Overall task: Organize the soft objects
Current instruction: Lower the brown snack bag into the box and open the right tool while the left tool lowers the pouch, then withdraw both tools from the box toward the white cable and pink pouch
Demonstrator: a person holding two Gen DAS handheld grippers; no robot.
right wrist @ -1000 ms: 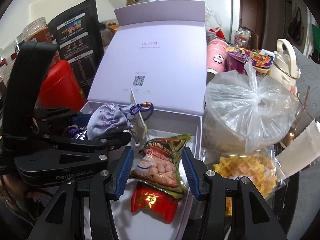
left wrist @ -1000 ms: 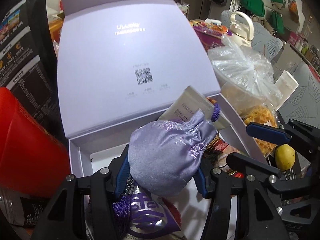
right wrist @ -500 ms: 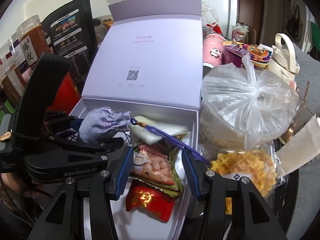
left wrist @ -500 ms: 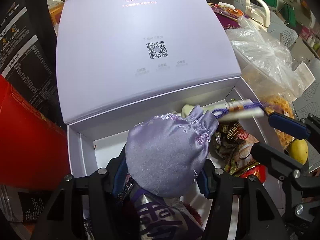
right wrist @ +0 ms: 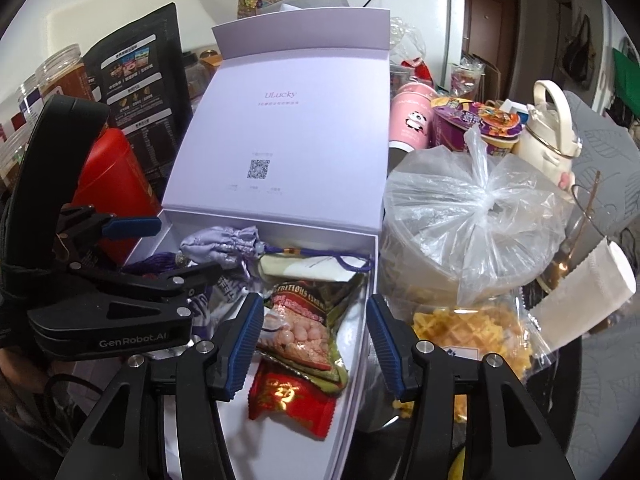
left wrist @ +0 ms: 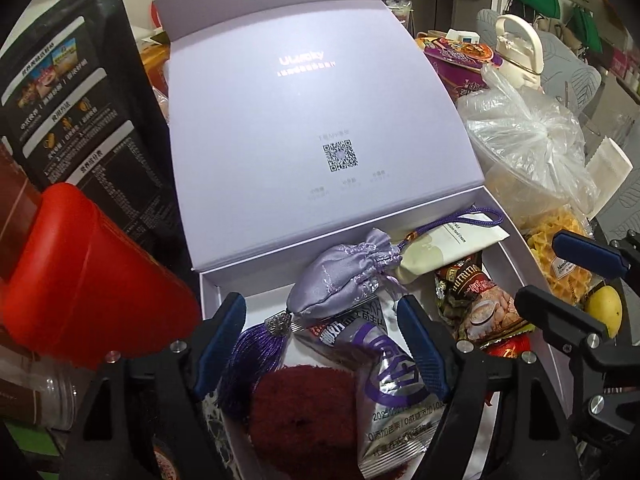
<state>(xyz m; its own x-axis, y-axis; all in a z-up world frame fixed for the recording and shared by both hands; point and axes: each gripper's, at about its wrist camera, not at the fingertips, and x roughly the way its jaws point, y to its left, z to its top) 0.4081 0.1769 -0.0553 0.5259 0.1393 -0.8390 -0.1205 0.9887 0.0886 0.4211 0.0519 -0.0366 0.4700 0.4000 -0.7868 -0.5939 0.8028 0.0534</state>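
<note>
A lilac satin pouch (left wrist: 340, 280) with a purple cord and tassel (left wrist: 252, 356) lies inside the open lilac gift box (left wrist: 312, 152), resting on a silver-purple snack packet (left wrist: 396, 392). A dark red fuzzy object (left wrist: 300, 412) lies in the box below it. My left gripper (left wrist: 320, 344) is open just behind the pouch, not touching it. My right gripper (right wrist: 314, 344) is open and empty above a cereal packet (right wrist: 304, 320) and a red sachet (right wrist: 292, 400) in the box; the pouch (right wrist: 220, 244) shows at the box's back.
A red canister (left wrist: 80, 272) and black snack bag (left wrist: 72, 100) stand left of the box. A knotted plastic bag (right wrist: 472, 216), waffle snacks (right wrist: 460, 336), a cream bottle (right wrist: 548, 128), a pink cup (right wrist: 412, 120) and a lemon (left wrist: 604, 310) crowd the right.
My left gripper has opened and let go of the lilac pouch, which now lies in the box. The gripper has drawn back. The right gripper has stayed open over the box.
</note>
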